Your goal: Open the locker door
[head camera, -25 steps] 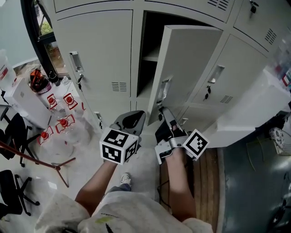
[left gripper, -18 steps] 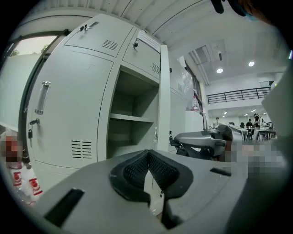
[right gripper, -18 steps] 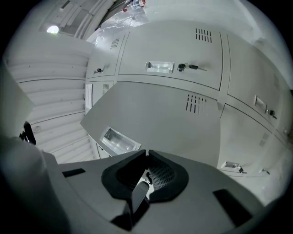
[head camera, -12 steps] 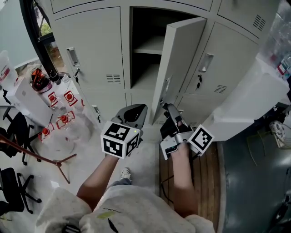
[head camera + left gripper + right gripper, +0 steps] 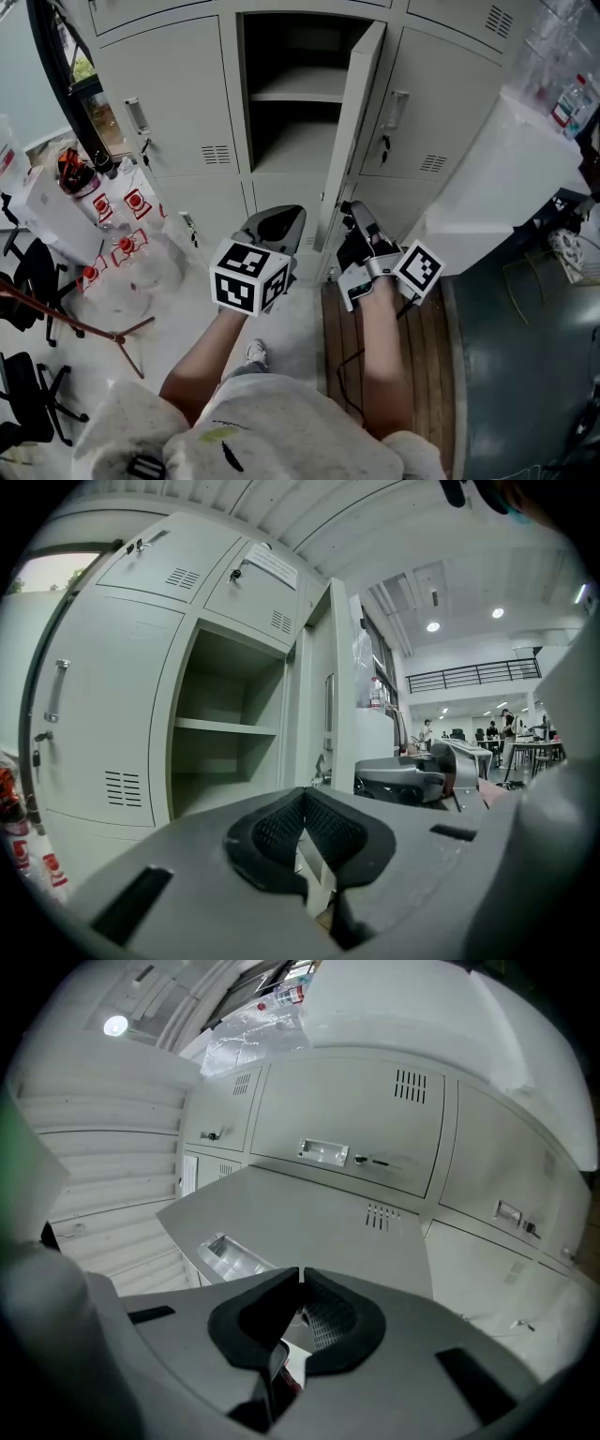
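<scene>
locker door (image 5: 362,112) stands open, edge-on, upper centre. just below, right hand-held gripper (image 5: 353,210) has just been closing, now clenched empty; left hand-held gripper (image 5: 278,216) also clenched, empty.

Beside the open door (image 5: 354,122), the locker opening (image 5: 292,141) stands free.

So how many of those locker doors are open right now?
1: the middle locker door, swung wide. The doors around it are shut; lockers beyond the frame may be hidden.
</scene>
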